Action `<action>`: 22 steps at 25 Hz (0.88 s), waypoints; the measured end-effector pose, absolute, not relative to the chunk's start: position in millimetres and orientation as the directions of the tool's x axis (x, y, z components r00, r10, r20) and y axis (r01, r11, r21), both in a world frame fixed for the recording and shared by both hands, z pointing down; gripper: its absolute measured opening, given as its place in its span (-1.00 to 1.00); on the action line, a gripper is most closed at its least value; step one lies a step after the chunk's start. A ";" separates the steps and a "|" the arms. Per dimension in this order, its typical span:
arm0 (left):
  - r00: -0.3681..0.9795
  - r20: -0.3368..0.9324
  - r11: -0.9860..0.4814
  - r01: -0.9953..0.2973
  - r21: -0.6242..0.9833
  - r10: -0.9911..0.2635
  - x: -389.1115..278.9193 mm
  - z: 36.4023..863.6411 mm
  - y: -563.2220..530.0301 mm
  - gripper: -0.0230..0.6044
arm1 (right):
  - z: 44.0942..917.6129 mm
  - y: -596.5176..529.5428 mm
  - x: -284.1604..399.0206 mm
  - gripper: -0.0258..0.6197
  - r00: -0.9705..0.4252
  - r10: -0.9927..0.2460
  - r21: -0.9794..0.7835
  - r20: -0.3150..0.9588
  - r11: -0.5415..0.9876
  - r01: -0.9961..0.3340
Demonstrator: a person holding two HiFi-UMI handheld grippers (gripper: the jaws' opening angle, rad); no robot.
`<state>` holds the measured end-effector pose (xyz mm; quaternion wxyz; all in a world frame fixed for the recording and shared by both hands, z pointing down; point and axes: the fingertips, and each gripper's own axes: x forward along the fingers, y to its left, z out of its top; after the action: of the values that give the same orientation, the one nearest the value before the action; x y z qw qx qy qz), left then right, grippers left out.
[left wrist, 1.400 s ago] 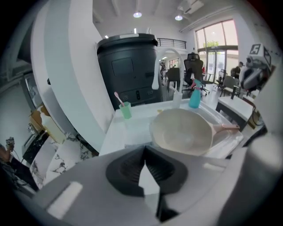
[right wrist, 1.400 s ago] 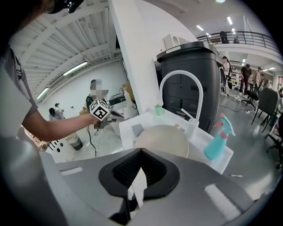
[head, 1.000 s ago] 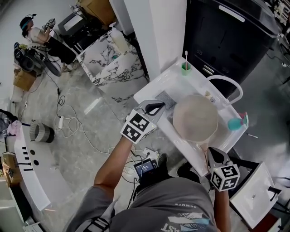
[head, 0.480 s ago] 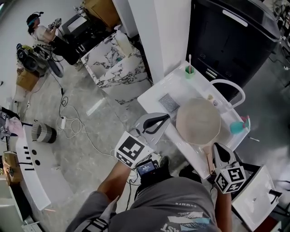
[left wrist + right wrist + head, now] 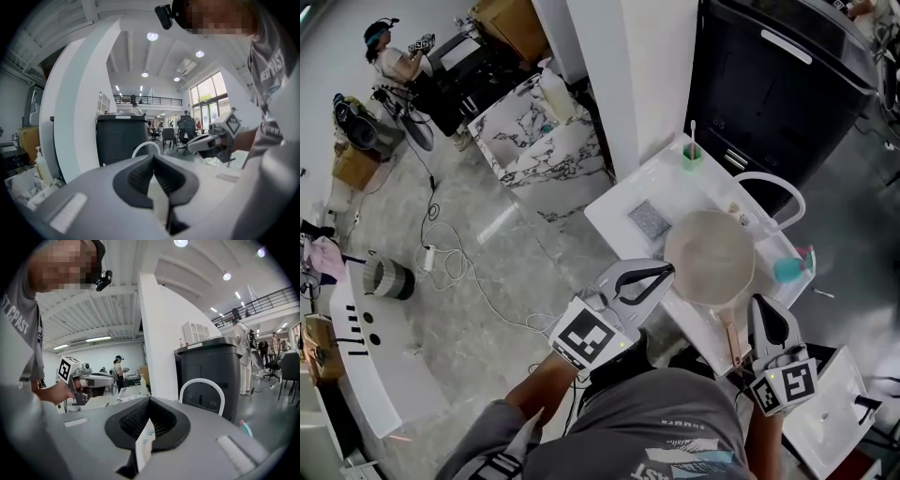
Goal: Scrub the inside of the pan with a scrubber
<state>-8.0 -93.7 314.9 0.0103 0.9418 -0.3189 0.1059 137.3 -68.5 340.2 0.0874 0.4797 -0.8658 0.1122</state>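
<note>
You are holding left gripper (image 5: 664,273) and right gripper (image 5: 766,307) clenched, empty.
The scrubber (image 5: 650,219) is lying left of the pan (image 5: 710,253), nearer your left gripper.

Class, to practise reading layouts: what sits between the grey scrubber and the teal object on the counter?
The pan sits between the scrubber and the teal object; the head view shows it.

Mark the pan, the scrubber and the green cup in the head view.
pan (image 5: 710,255), head view, middle of its inside.
scrubber (image 5: 649,220), head view, centre of the flat grey pad.
green cup (image 5: 692,156), head view, on its body.
</note>
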 end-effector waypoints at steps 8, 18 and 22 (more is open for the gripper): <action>0.774 0.209 -0.797 -0.603 -0.044 -0.597 -6.4 318.9 -91.9 -0.92 | 336.5 -60.8 134.9 -0.92 -0.526 -0.806 -0.092 0.271 0.522 -0.848; 0.778 0.231 -0.805 -0.592 -0.042 -0.584 -1.3 324.2 -85.0 -0.92 | 341.3 -53.0 136.1 -0.92 -0.529 -0.799 -0.111 0.286 0.521 -0.847; 0.778 0.237 -0.806 -0.591 -0.039 -0.582 1.8 326.9 -83.3 -0.92 | 344.8 -50.8 139.0 -0.92 -0.529 -0.796 -0.118 0.294 0.519 -0.847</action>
<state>1.8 -83.3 326.9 0.0188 0.9427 -0.3109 0.1197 139.0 -50.8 344.8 0.1019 0.4746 -0.8654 0.1239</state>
